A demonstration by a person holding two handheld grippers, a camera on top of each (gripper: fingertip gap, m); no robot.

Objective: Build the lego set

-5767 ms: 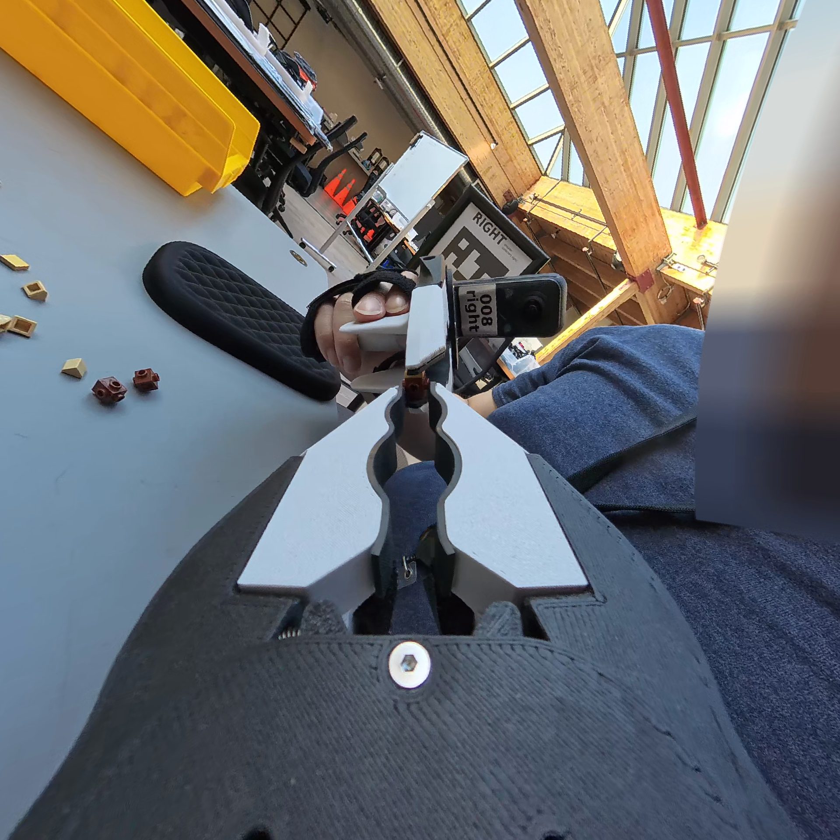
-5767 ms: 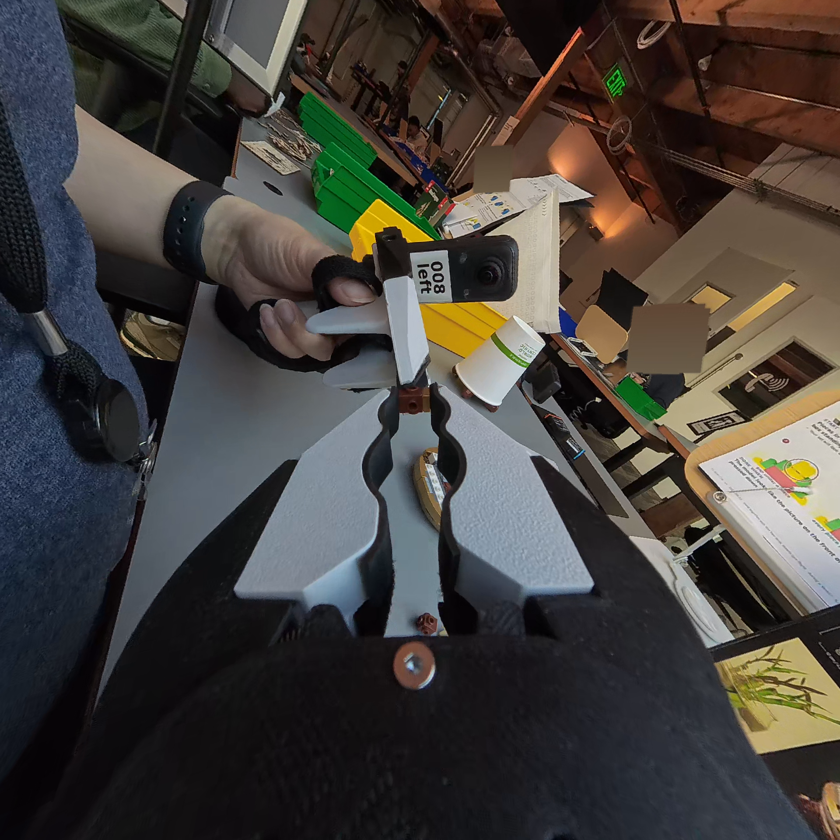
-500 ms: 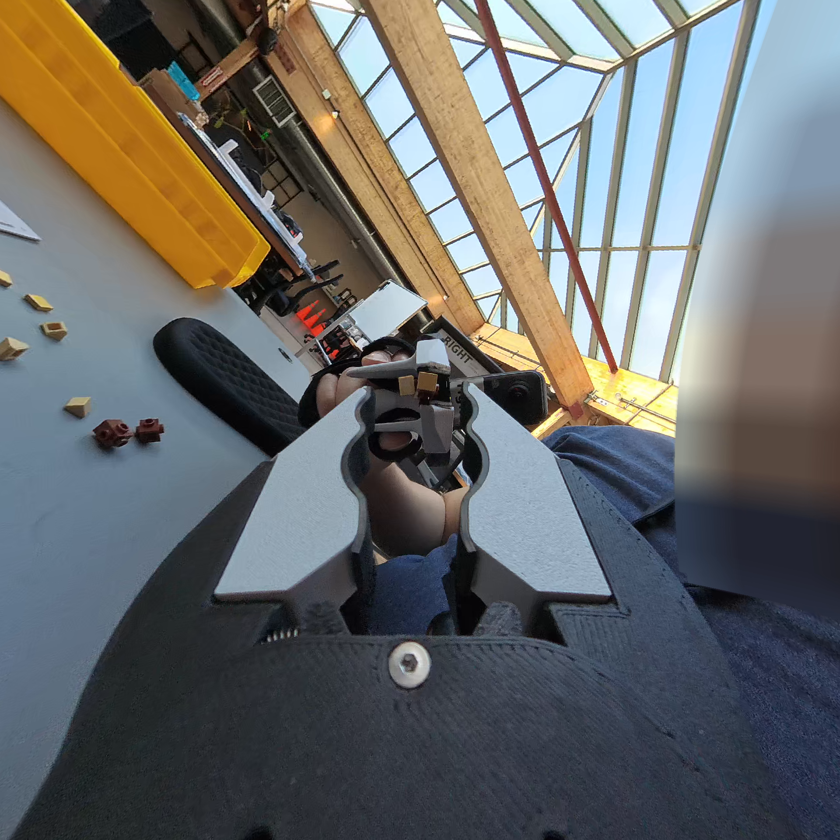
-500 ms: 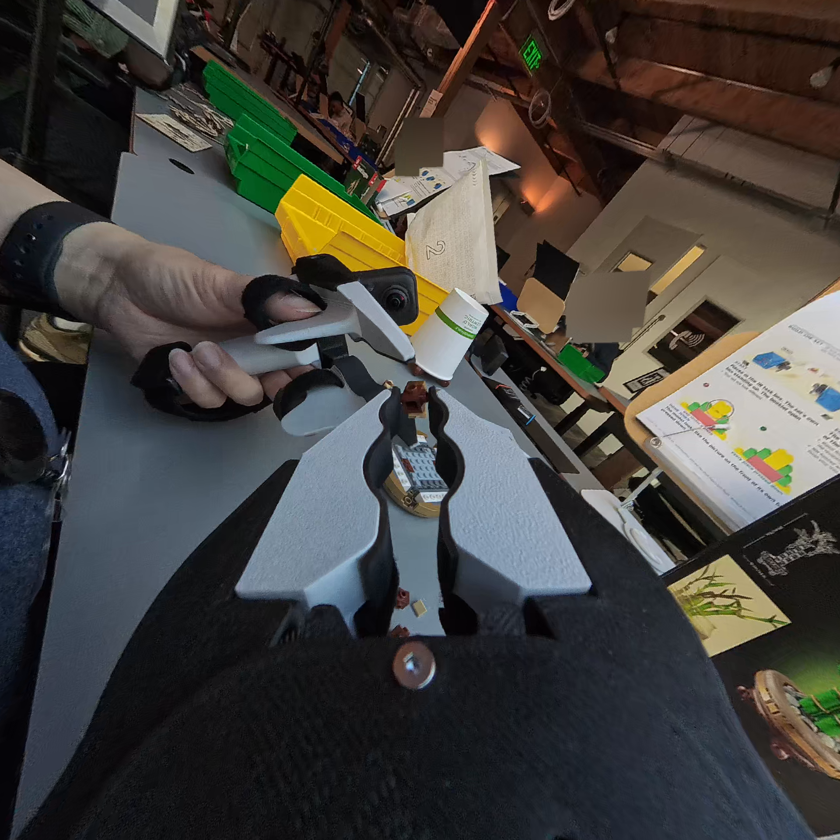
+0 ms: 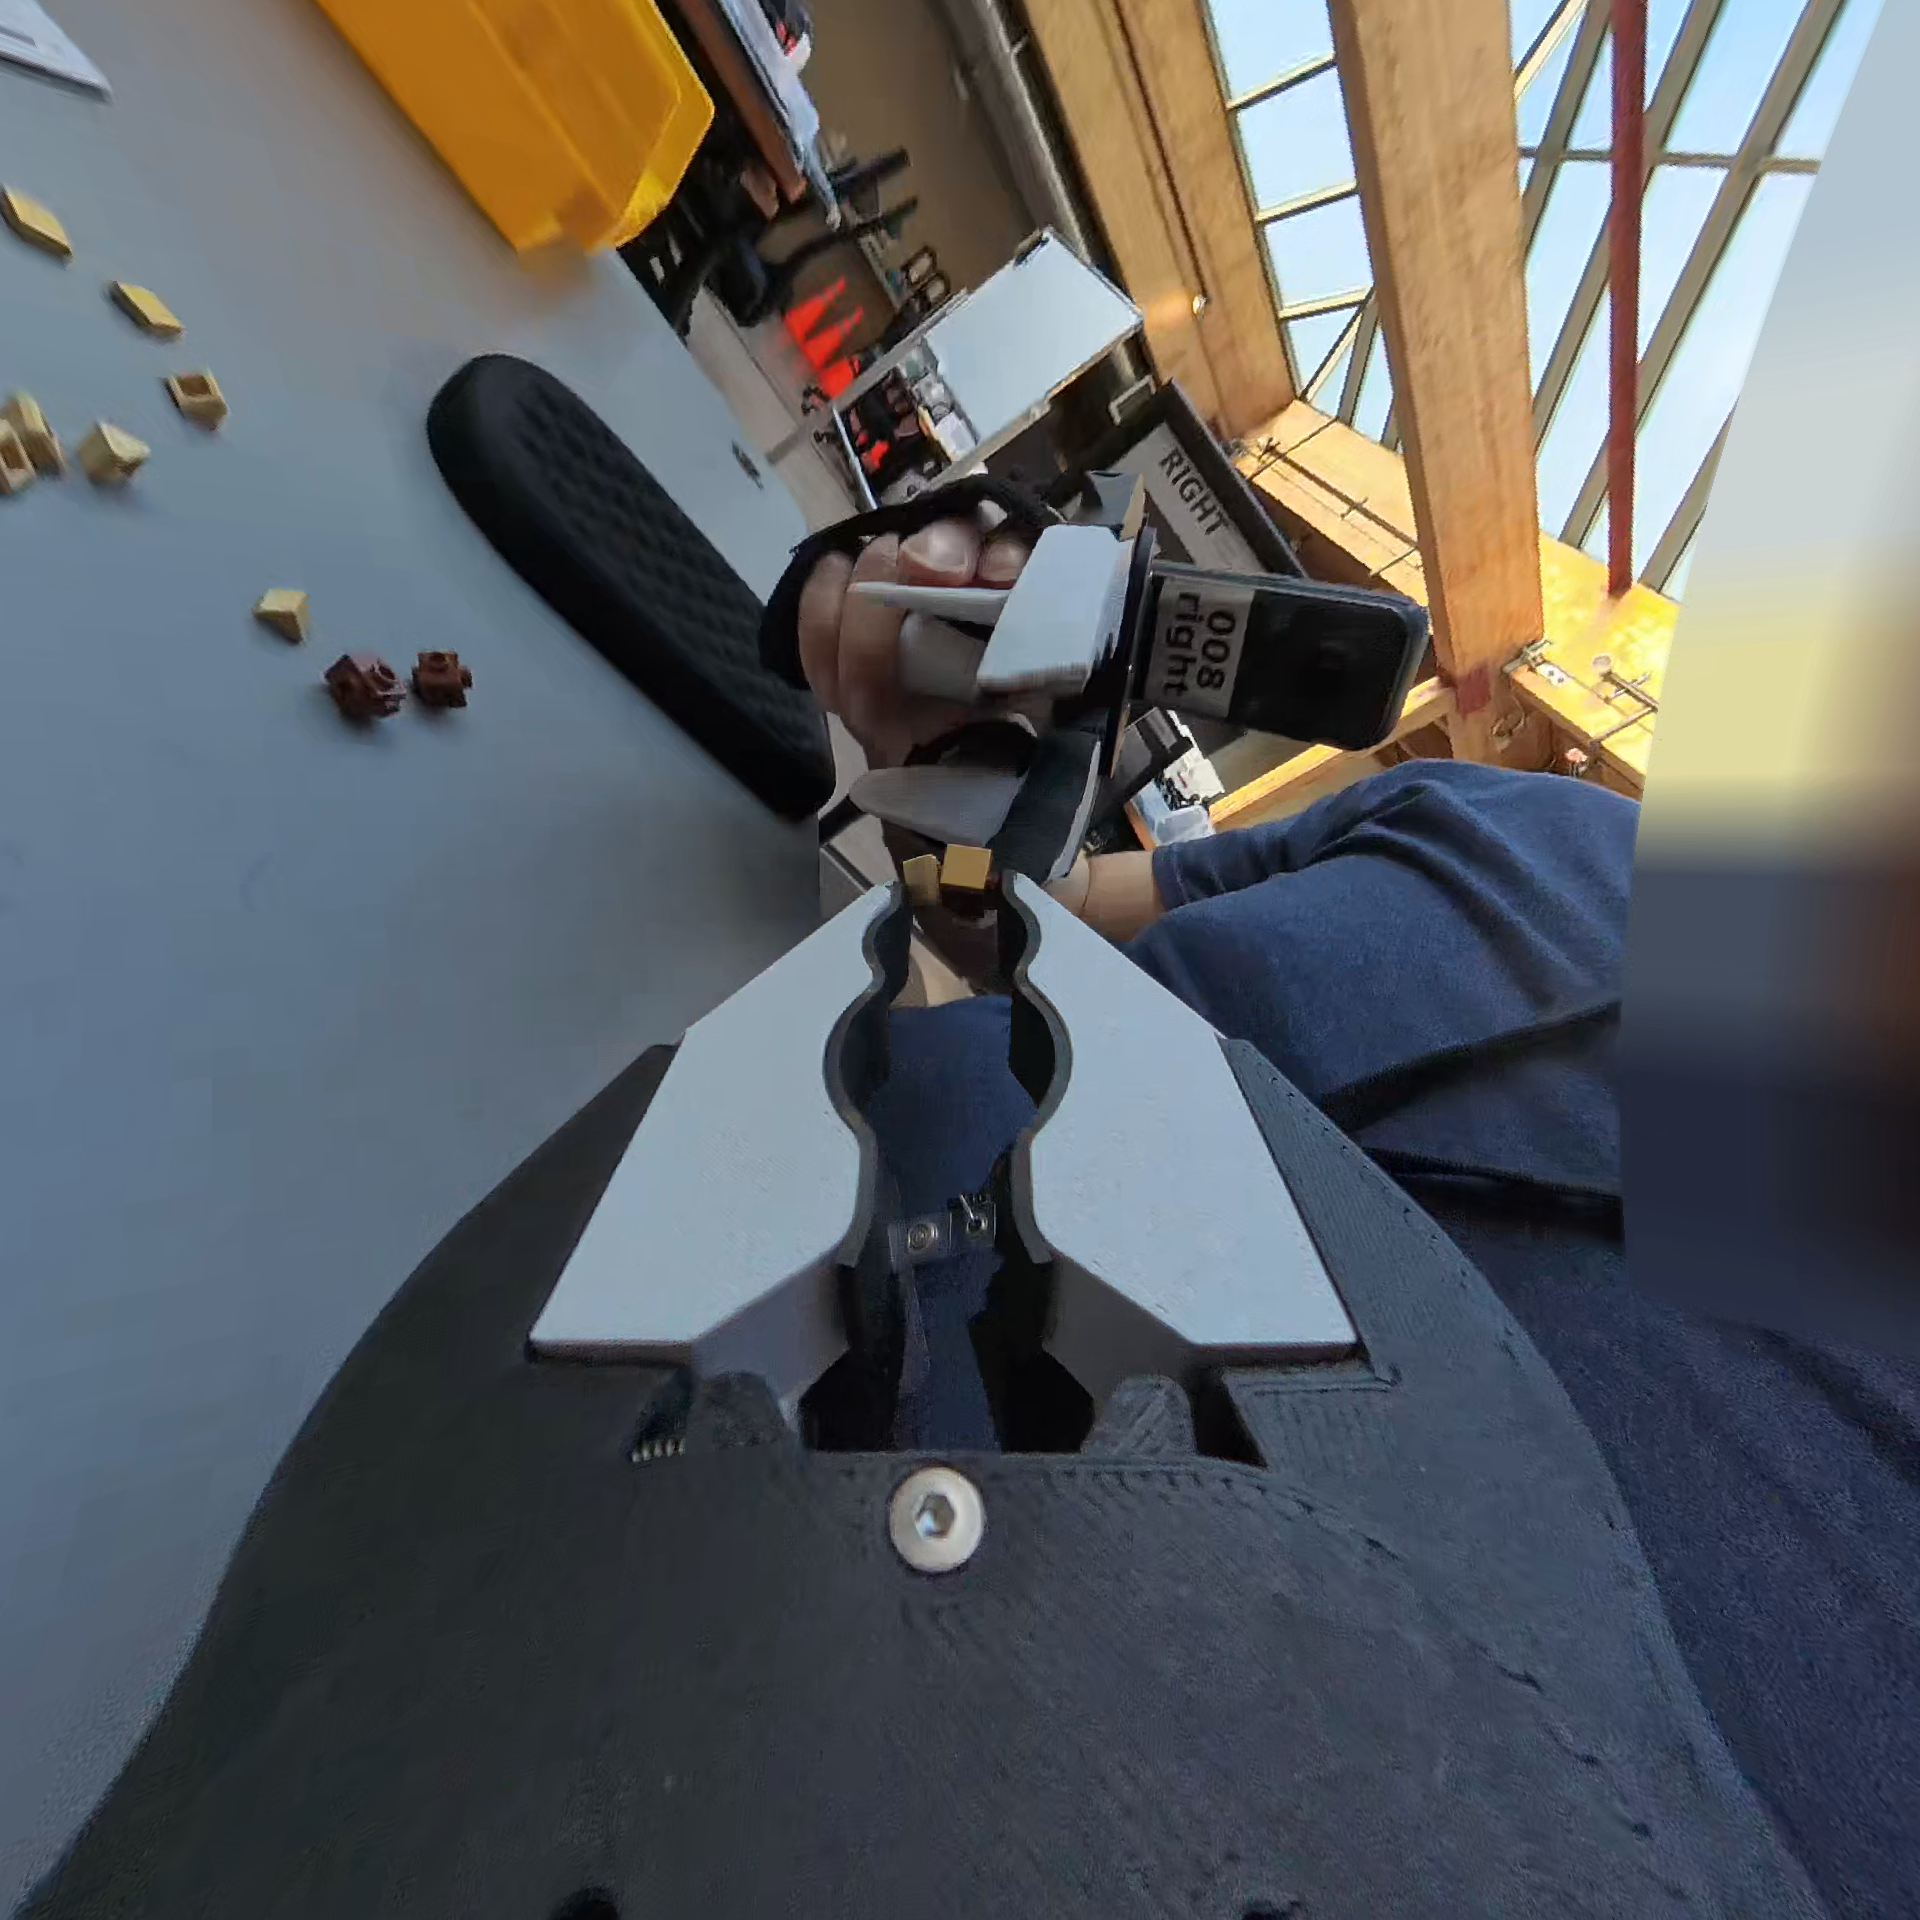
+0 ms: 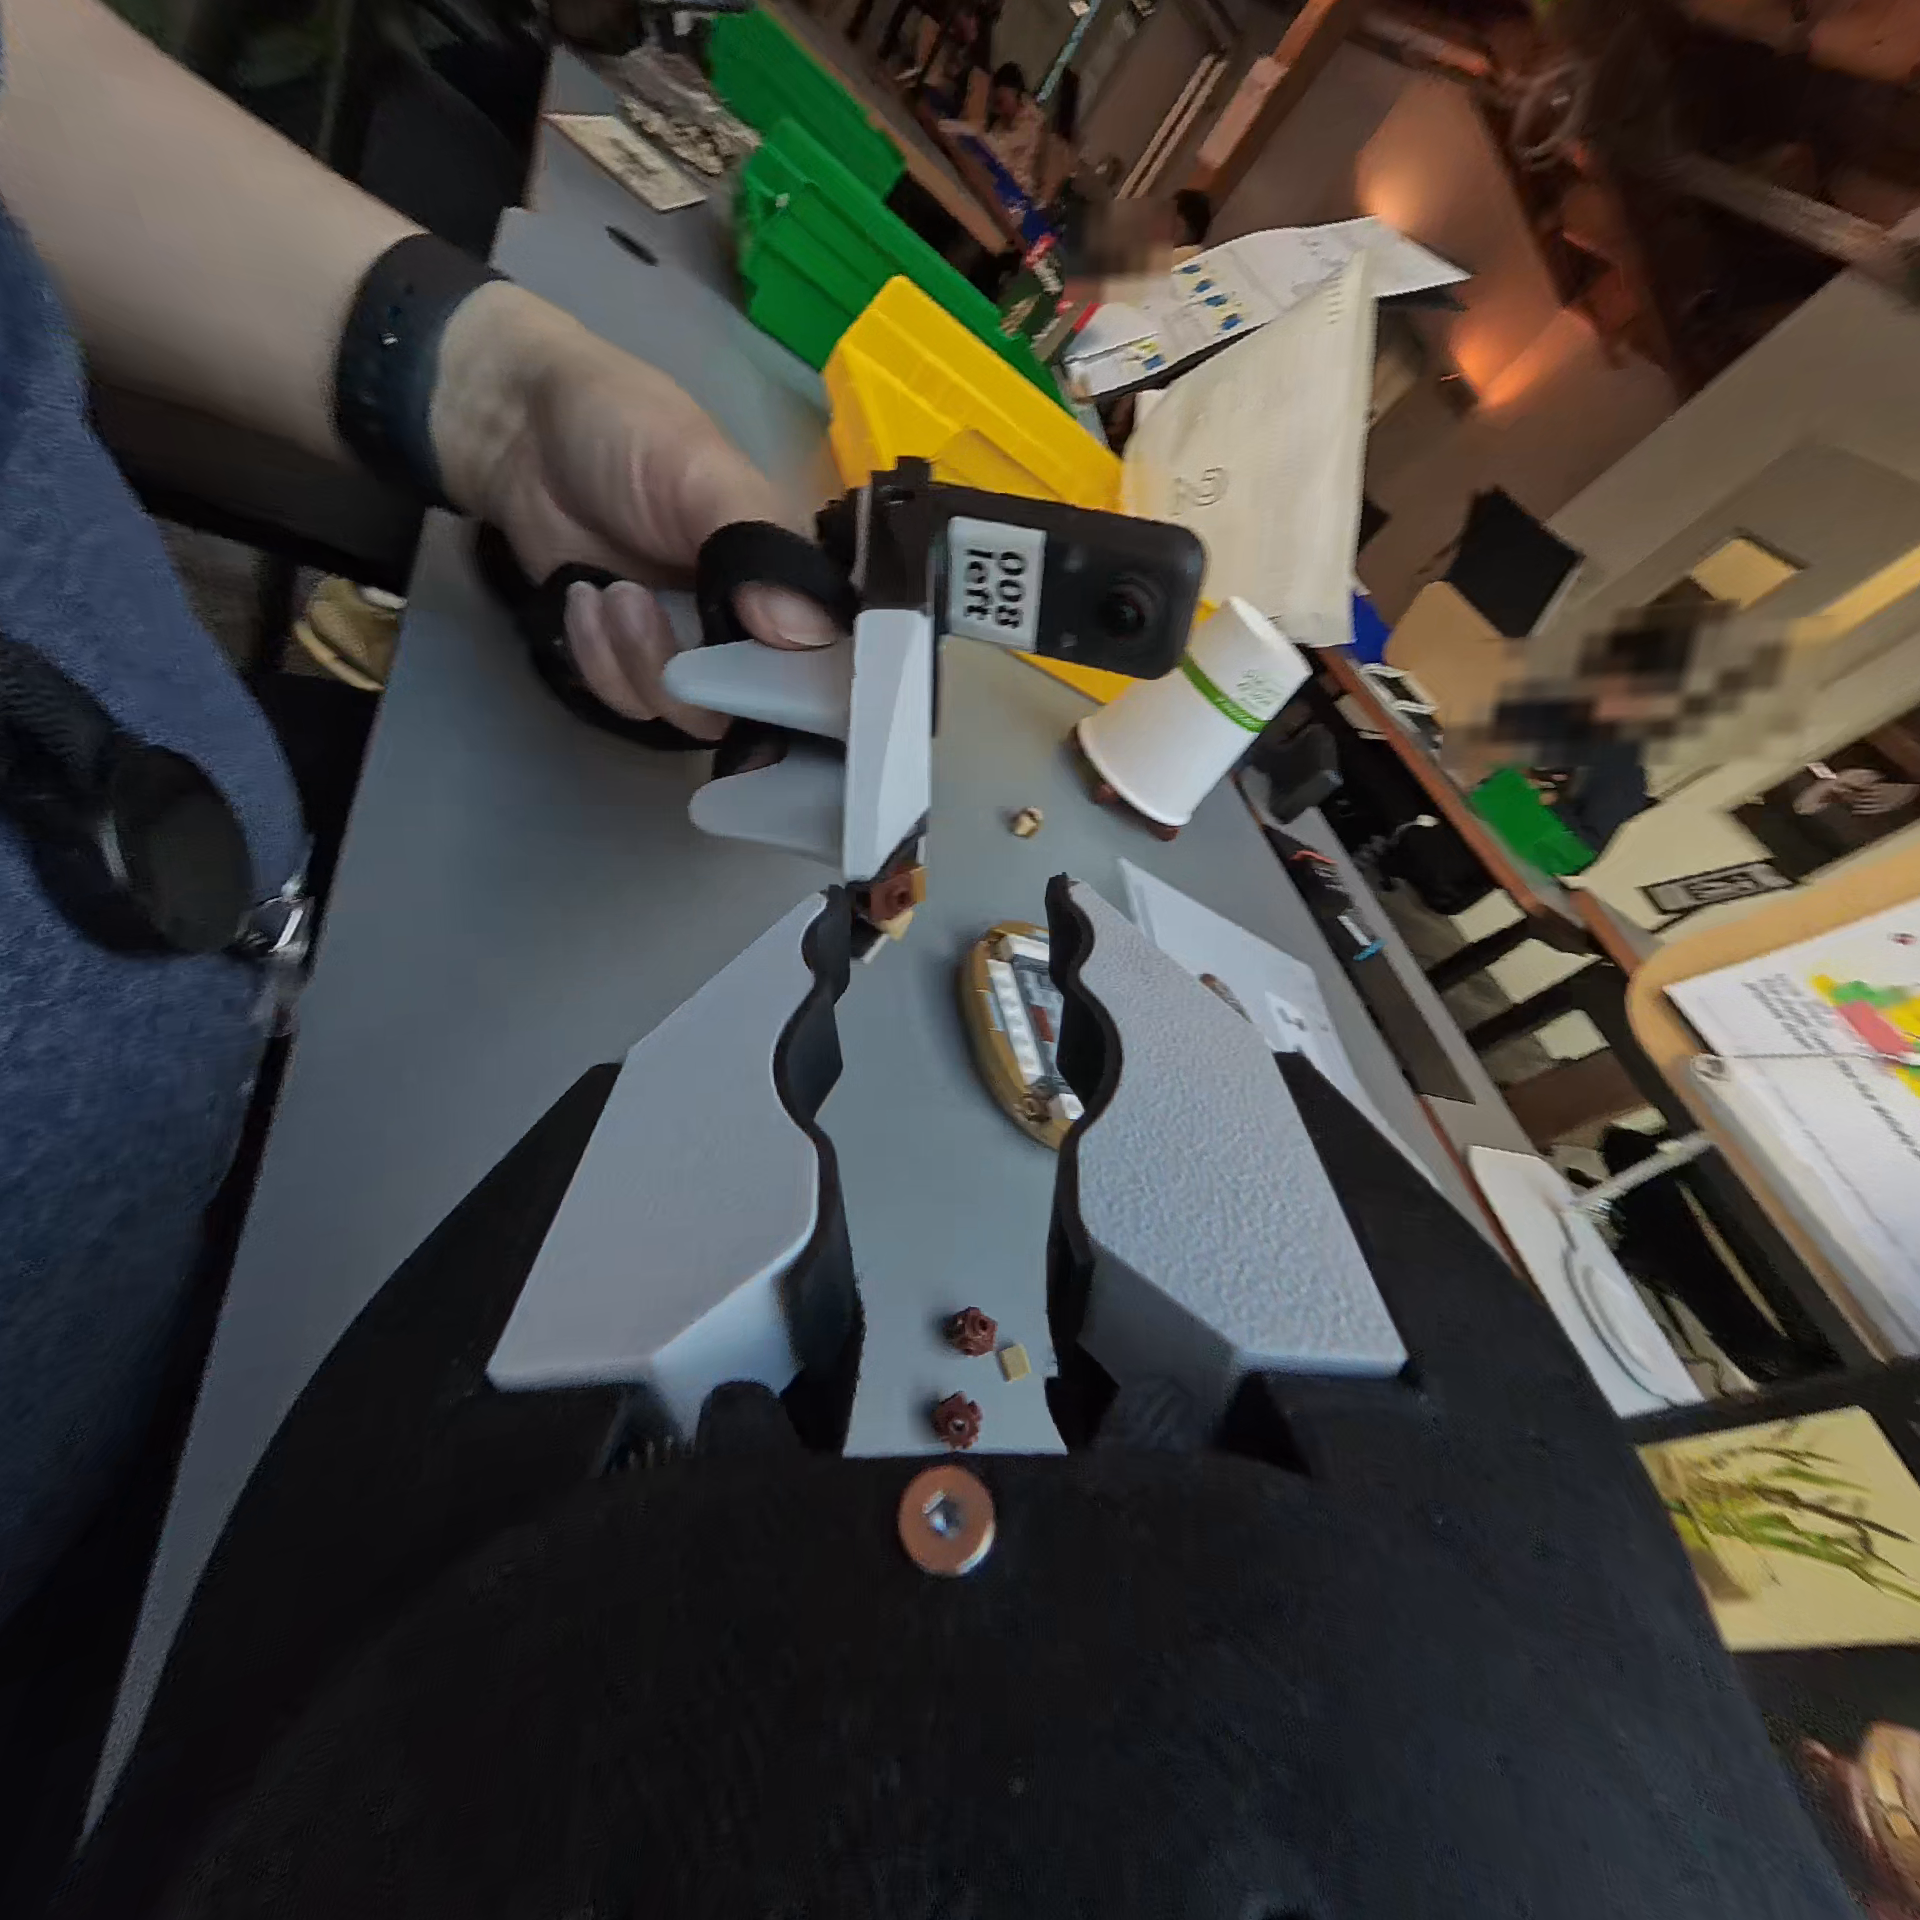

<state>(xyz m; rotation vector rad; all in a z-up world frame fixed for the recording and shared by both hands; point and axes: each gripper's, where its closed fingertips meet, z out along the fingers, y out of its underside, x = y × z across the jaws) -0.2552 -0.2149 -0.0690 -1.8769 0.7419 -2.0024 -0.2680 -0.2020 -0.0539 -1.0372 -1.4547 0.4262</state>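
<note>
My left gripper (image 5: 956, 888) is shut on a small brown-and-tan lego assembly (image 5: 961, 871), held up in the air over the table's near edge. In the right wrist view the same assembly (image 6: 896, 896) sits in the left gripper's tips. My right gripper (image 6: 945, 899) is open and empty, with its left fingertip right beside the assembly. A round tan-rimmed lego base (image 6: 1003, 1023) lies on the grey table (image 6: 582, 987) beyond the right gripper. Two loose brown pieces (image 5: 364, 686) and several tan pieces (image 5: 109, 452) lie on the table.
A black wrist pad (image 5: 623, 592) and a yellow bin (image 5: 520, 104) are on the table. An upturned paper cup (image 6: 1195, 717), a paper bag (image 6: 1247, 457) and green bins (image 6: 821, 208) stand farther back. An instruction booklet (image 6: 1818, 1091) and a white plate (image 6: 1590, 1288) are at the right. Less than 4 cm separates the two grippers' tips.
The assembly has passed from my right gripper to my left. The left gripper has closed on it and the right gripper has opened and let go.
</note>
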